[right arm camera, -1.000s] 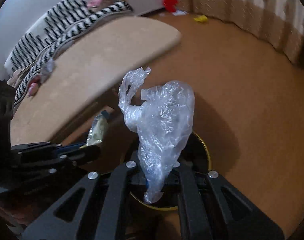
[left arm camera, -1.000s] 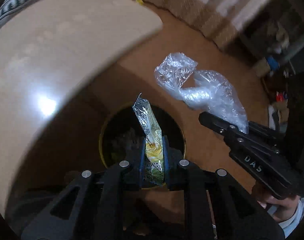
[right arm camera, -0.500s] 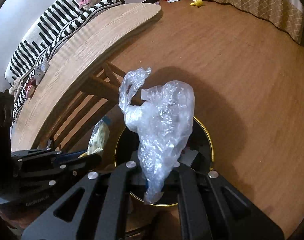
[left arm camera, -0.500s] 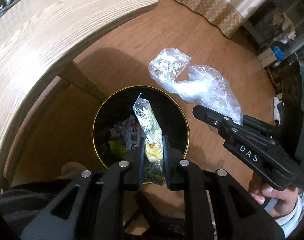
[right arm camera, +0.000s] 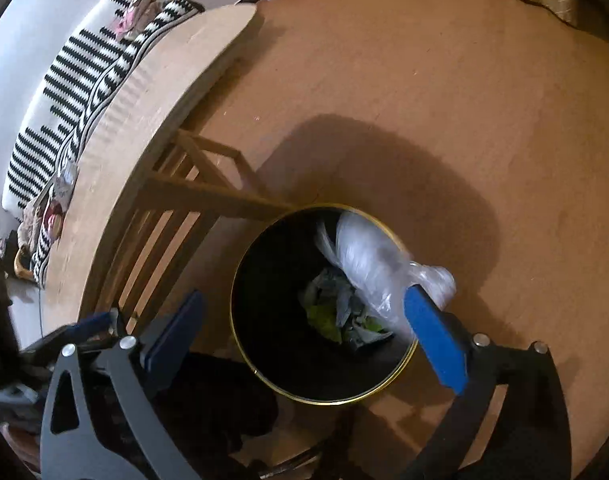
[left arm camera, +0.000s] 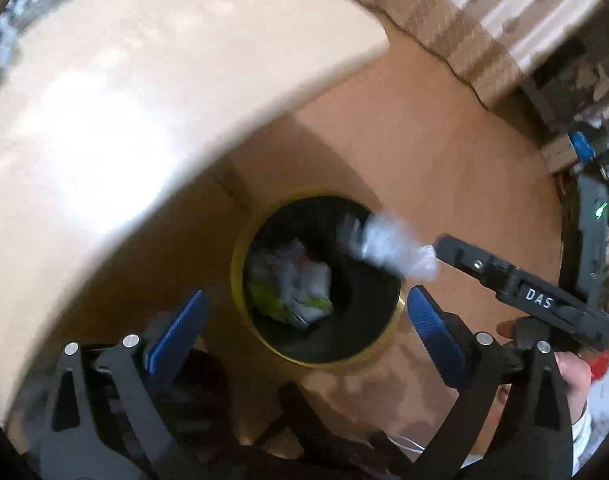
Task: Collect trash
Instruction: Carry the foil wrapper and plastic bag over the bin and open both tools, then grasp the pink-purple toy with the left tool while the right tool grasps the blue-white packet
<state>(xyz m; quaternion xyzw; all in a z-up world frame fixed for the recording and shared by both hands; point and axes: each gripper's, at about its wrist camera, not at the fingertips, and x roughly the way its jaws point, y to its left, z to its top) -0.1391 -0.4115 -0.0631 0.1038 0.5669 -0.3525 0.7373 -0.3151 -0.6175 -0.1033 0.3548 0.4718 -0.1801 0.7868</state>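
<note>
Brown floor beside wooden table [right arm camera: 156, 92]; both grippers, left [left arm camera: 304, 316] and right [right arm camera: 304, 320], now wide open; snack wrapper gone, released; plastic bag [right arm camera: 368, 260] falling into bin [right arm camera: 244, 344]; drop done.

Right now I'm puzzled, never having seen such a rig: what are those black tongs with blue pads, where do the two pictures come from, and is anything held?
No robot: a person holds tongs in each hand, with a camera on each looking along its fingers. The left tongs and right tongs are both open and hold nothing. Both views look down into a black, gold-rimmed bin on the floor beside a wooden table. A clear plastic bag, blurred, lies across the bin's rim; wrappers sit inside.
</note>
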